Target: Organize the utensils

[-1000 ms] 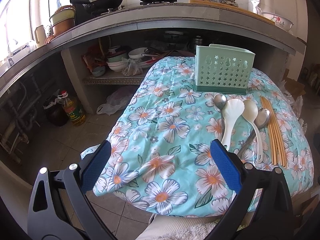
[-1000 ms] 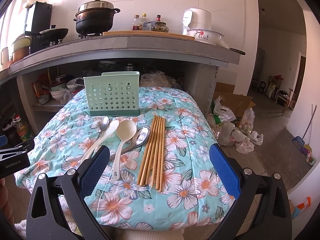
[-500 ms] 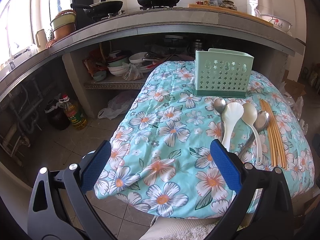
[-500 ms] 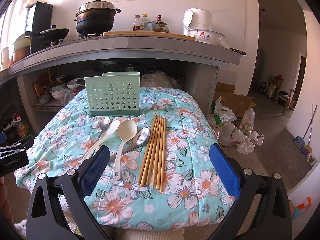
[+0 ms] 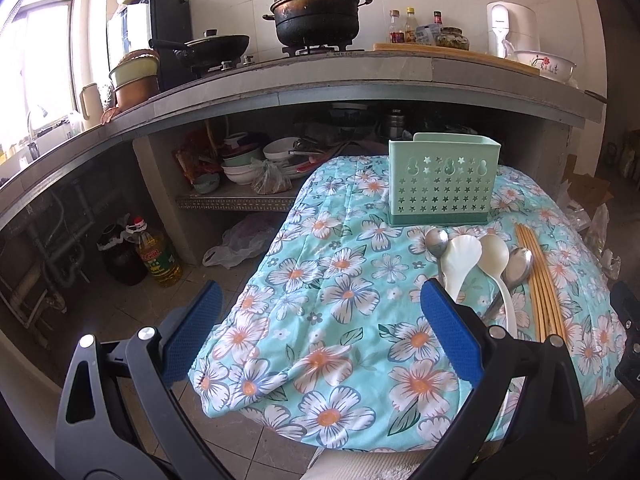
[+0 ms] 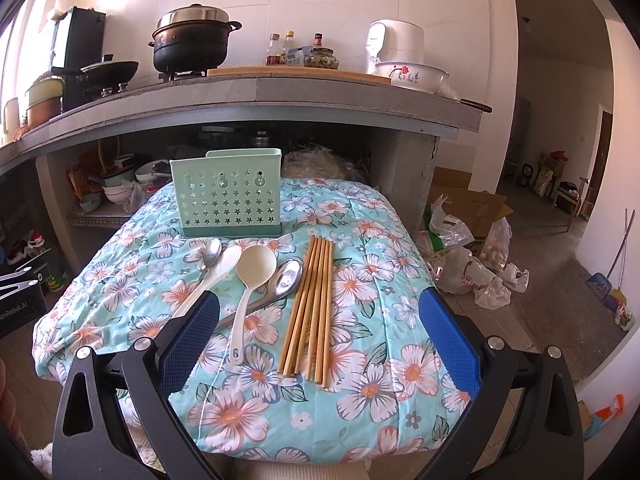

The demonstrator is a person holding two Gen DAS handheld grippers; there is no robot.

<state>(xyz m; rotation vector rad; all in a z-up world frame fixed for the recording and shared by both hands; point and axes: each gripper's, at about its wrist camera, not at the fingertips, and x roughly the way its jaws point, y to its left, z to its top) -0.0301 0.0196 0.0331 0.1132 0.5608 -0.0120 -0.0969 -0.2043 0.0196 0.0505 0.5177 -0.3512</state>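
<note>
lying in a row on the flowered cloth (image 6: 360, 280) that covers the table, the utensils sit just in front of the green holder (image 6: 228, 196), which stands upright toward the far edge. from left to right in the right wrist view: a small metal spoon (image 6: 211, 252), a white flat-bowled spoon (image 6: 218, 270), a cream ladle-like spoon (image 6: 250, 284), a larger metal spoon (image 6: 280, 280) and a bundle of wooden chopsticks (image 6: 310, 304), handles pointing to the near edge.

the right gripper (image 6: 318, 340) is released, blue pads spread wide, holding nothing. it hangs over the near edge of the table; the chopsticks lie between its fingers in view, and the spoons lie by its left finger (image 6: 188, 344), which hides part of the white spoon's handle.

the left gripper (image 5: 320, 332) is also released and empty, over the near left corner of the table. the spoons (image 5: 476, 260) and chopsticks (image 5: 540, 280) lie past its right finger (image 5: 448, 332), toward the right edge, and the holder (image 5: 442, 180) stands beyond them.
</note>
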